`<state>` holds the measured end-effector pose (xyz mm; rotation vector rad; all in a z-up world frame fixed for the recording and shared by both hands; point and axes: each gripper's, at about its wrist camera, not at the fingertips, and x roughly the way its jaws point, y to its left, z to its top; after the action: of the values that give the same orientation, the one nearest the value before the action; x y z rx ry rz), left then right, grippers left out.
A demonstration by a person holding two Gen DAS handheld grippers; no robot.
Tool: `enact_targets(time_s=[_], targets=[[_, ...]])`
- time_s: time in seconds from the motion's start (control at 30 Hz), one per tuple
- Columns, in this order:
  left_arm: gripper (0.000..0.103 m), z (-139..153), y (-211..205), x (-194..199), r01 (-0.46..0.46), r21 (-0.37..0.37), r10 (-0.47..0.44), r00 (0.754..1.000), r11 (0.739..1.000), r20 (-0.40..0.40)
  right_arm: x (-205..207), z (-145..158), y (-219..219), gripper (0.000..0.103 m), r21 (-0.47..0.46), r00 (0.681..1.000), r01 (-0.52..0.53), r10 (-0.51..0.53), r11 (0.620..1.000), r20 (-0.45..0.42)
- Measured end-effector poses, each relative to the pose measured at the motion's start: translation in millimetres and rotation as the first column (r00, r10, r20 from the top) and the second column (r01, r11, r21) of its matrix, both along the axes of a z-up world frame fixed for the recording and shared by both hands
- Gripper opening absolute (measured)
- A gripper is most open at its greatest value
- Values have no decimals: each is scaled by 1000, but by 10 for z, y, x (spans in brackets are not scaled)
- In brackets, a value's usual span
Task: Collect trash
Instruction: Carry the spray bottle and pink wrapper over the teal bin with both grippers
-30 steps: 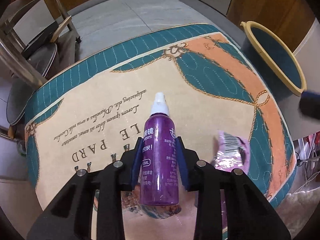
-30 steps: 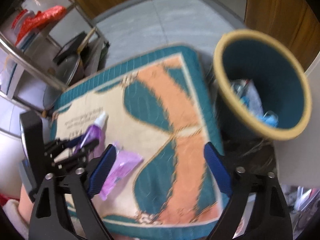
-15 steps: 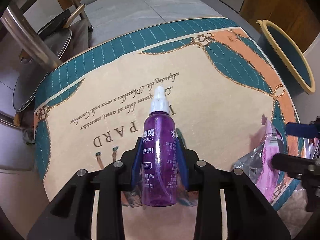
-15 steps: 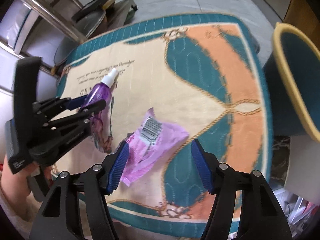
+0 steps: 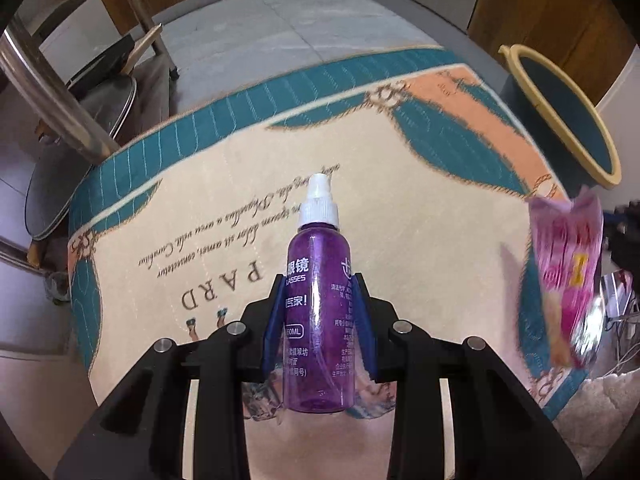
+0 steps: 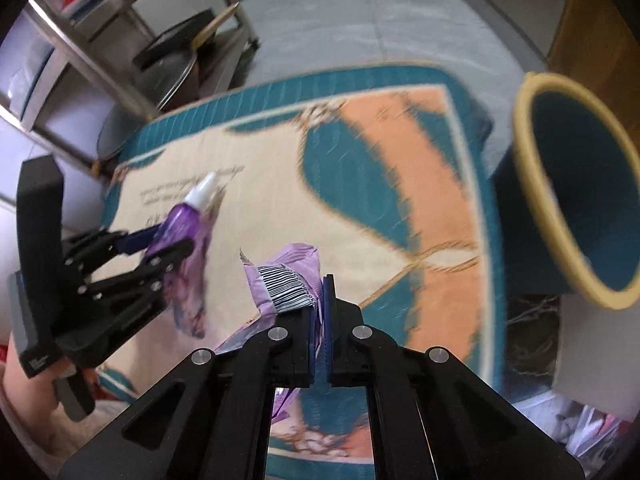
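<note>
Here, in the left wrist view, a metal rack (image 5: 60,92) with dark round pans fills the upper left of the frame, standing on grey floor beside a patterned rug (image 5: 224,184) in teal, cream and orange that spreads across the middle. At bottom centre the left gripper (image 5: 320,312) is clamped on a purple spray bottle (image 5: 318,308), its blue pads pressing the bottle's two sides while the white nozzle points toward the top of the frame. Further right, a pink wrapper (image 5: 568,272) hangs blurred near the right edge, lifted clear of the rug, and a teal bin (image 5: 560,108) with a yellow rim sits in the upper right, just off the rug's corner. In the right wrist view the rack again takes the upper left; below it, at the left edge, the left gripper appears from the side with the purple bottle between its jaws and a person's hand (image 6: 24,392) under it at lower left. At bottom centre the right gripper (image 6: 319,312) has just closed, and its blue pads now pinch the wrapper, whose barcode panel faces up and to the left of the fingertips. The bin stands at the right edge, its mouth tilted toward the camera; its contents cannot be made out here.
</note>
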<state>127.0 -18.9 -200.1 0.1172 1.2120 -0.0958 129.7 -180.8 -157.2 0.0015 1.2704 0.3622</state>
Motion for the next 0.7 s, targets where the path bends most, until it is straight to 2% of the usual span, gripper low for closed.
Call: enact_targets(time_s=[0.17, 0.37, 0.5, 0.7], targets=[[32, 139, -34, 28, 8, -7, -8, 998, 1000, 57, 109, 214, -206, 4, 6, 997, 46, -47, 999, 66], [32, 367, -124, 43, 18, -53, -10, 990, 998, 138, 203, 437, -551, 4, 38, 983, 130, -134, 991, 124], [32, 452, -190, 57, 32, -89, -18, 987, 995, 160, 256, 544, -776, 4, 52, 969, 184, -190, 982, 159], [32, 492, -354, 132, 40, -114, -20, 985, 993, 170, 344, 588, -1125, 4, 94, 949, 261, -273, 961, 156]])
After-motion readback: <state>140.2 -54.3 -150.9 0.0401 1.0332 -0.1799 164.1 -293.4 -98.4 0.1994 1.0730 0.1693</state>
